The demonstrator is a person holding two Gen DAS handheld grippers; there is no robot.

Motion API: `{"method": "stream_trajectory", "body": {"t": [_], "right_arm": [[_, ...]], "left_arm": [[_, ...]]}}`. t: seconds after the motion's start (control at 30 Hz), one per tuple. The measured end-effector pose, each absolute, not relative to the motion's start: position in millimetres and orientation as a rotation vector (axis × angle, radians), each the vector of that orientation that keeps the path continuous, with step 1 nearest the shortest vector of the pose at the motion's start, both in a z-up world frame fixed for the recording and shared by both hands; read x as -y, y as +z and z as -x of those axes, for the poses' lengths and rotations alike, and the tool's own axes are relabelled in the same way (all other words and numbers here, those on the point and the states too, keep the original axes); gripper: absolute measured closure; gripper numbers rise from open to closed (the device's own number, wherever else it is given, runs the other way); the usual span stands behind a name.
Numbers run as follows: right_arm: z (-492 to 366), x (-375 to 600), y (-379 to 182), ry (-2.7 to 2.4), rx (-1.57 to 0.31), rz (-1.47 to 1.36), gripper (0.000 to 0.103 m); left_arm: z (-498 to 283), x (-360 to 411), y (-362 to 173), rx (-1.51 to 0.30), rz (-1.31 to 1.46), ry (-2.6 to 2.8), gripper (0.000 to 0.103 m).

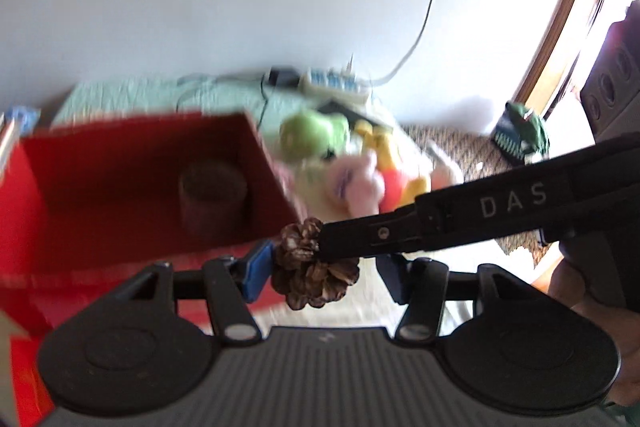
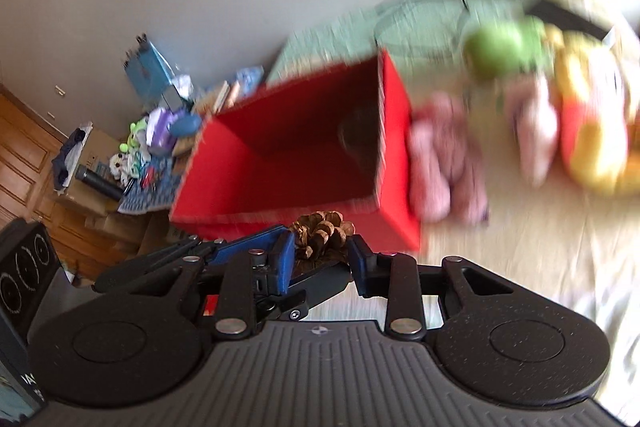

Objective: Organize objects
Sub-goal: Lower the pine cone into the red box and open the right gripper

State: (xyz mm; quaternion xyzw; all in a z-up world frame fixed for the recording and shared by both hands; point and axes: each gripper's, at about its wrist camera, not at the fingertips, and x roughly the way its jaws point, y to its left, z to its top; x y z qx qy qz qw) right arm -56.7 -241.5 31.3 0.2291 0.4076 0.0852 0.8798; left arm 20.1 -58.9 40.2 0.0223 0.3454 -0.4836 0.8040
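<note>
A brown pine cone [image 2: 322, 233] sits between the blue pads of my right gripper [image 2: 320, 255], which is shut on it. In the left wrist view the same pine cone [image 1: 308, 267] hangs in the wide gap of my open left gripper [image 1: 320, 273], with the right gripper's black finger [image 1: 440, 223] reaching in from the right and pinching it. An open red box [image 2: 304, 155] lies just beyond, with a dark cylinder [image 1: 212, 195] inside. Both views are motion-blurred.
Several plush toys lie right of the box: a green one [image 2: 500, 47], pink ones [image 2: 444, 163] and a yellow-red one [image 2: 588, 135]. A power strip [image 1: 332, 83] and cables sit at the far wall. Clutter and wooden cabinets [image 2: 24, 147] stand at far left.
</note>
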Motion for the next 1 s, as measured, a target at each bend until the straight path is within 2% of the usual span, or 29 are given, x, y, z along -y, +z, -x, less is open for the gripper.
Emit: {"method": "stream_trajectory", "body": {"t": [0.2, 0.37, 0.43, 0.53, 0.57, 0.67, 1.0], "right_arm": [[7, 226, 40, 0.168, -0.856, -0.308, 0.069], [-37, 211, 24, 0.169, -0.964, -0.182, 0.069], [-53, 206, 14, 0.168, -1.016, -0.141, 0.069], [-70, 200, 2, 0.193, -1.103, -0.124, 0.078], [-74, 196, -2, 0.179, -1.119, -0.097, 0.078], [-78, 184, -12, 0.132, -1.13, 0.012, 0.078], [-85, 201, -16, 0.044, -1.096, -0.028, 0.077]], "left_arm": [[-62, 65, 48, -0.706, -0.021, -1.036, 0.046], [-104, 71, 20, -0.812, 0.039, -1.035, 0.046], [-116, 72, 6, -0.862, 0.065, -1.05, 0.049], [-127, 78, -13, -0.928, 0.075, -1.072, 0.05], [-127, 85, -19, -0.937, 0.059, -1.067, 0.05], [-134, 93, -34, -0.967, 0.034, -1.058, 0.05], [-163, 61, -43, -1.012, 0.038, -1.008, 0.05]]}}
